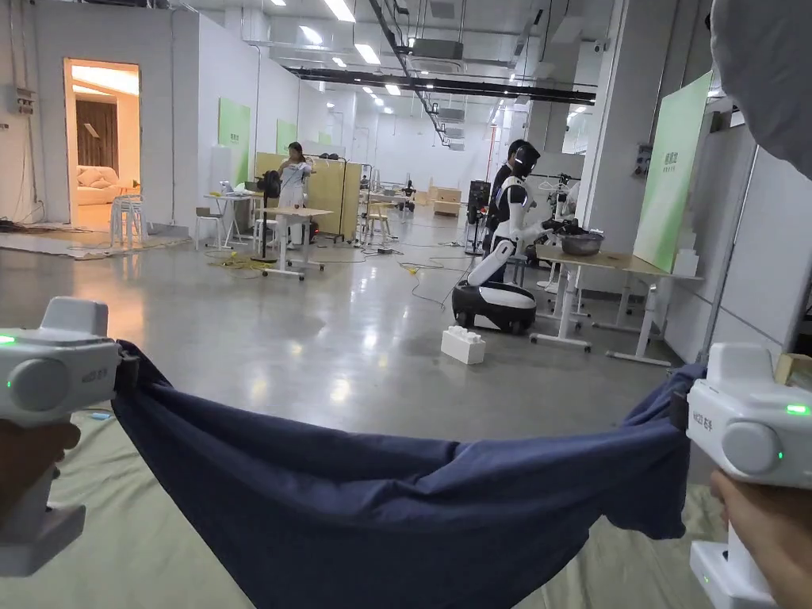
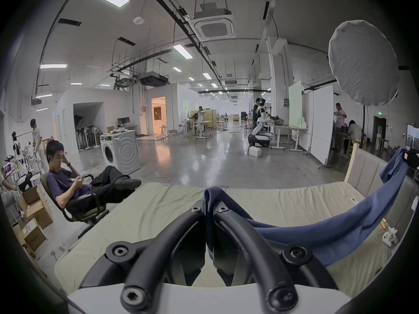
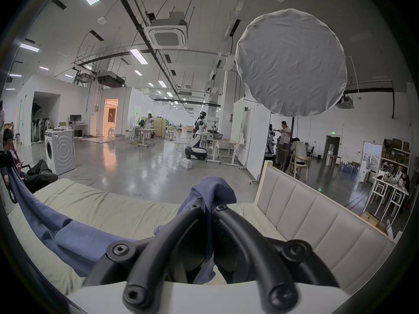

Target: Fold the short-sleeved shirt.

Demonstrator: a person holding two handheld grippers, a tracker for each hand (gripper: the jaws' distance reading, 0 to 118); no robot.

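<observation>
A pale green-sheeted bed (image 2: 158, 210) carries a small white controller (image 2: 389, 237) near its edge.

Shirt (image 1: 412, 507): strung between left gripper (image 2: 209, 208) at the left and right gripper (image 3: 208, 205) at the right, one end pinched between each pair of jaws, middle sagging above the mattress (image 2: 147, 208).
Headboard (image 3: 317, 214): upright along the mattress's right side.
Game controller (image 2: 389, 238): on the mattress, near its right edge, below the shirt's span.
Seated person (image 2: 68, 183): in a chair left of the mattress, feet propped at its far left corner.
Washing machine (image 2: 120, 153): on the floor behind that person.
Wheeled robot (image 1: 503, 262): beyond the mattress, at a table (image 1: 603, 262); a box (image 1: 463, 345) on the floor before it.
</observation>
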